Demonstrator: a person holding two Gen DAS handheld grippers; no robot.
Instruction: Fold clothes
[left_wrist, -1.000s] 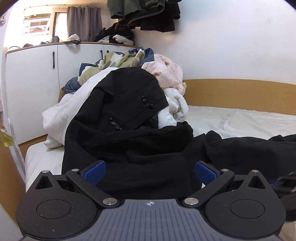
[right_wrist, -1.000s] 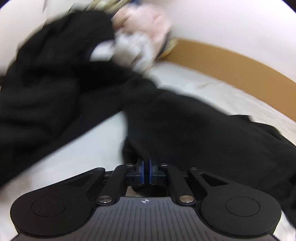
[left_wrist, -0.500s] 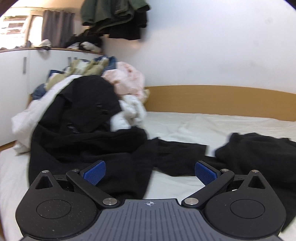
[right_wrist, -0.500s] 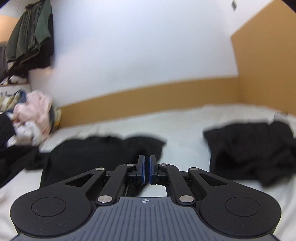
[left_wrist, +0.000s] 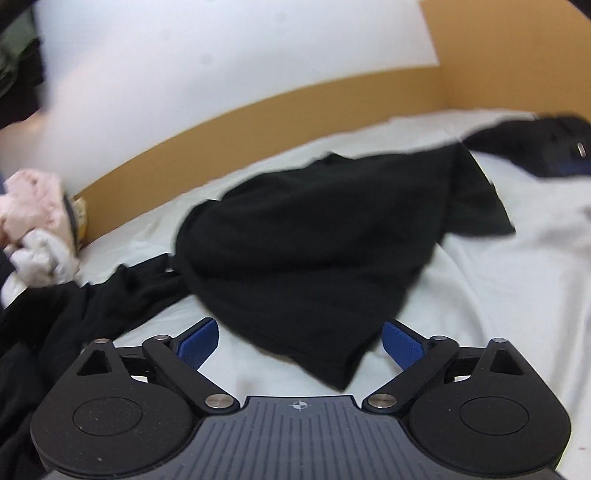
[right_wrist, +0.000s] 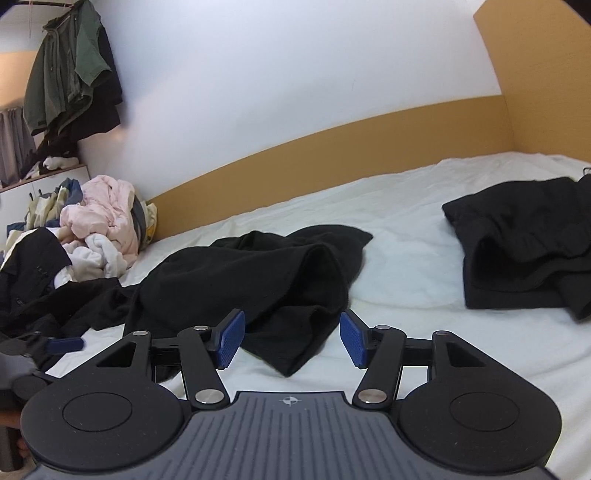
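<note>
left claw (left_wrist: 300, 338) w/ blue pads spread wide, holding nothing; its tips sit either side of the near corner of the crumpled black knit garment (left_wrist: 317, 236), just above the white sheet of the bed (left_wrist: 498, 295). can't tell if the pads touch the cloth. left wrist view is blurred.

right claw (right_wrist: 291, 338) also spread wide & empty, hovering just short of the same black garment (right_wrist: 266, 273), whose nearest fold points toward the gap between the pads. garment lies rumpled mid-bed, one edge running left into a dark heap.

second black garment, loosely bunched (right_wrist: 524, 240), lies on the sheet to the right, well apart from the first, near the bed's far right corner. in the left wrist view the right claw's dark body shows at the far right, by that garment (left_wrist: 517, 147).

mixed pile of clothes at left (right_wrist: 92, 229): pale pink piece on top, white bits below, a black jacket w/ buttons (right_wrist: 33, 258) in front, touching the dark heap.

tan wooden headboard panel (right_wrist: 332, 147) runs along the white wall & turns the corner at right. green jacket hung on the wall (right_wrist: 66, 70) upper left, black items under it. white cabinet (right_wrist: 44, 184) behind the pile, partly hidden.
</note>
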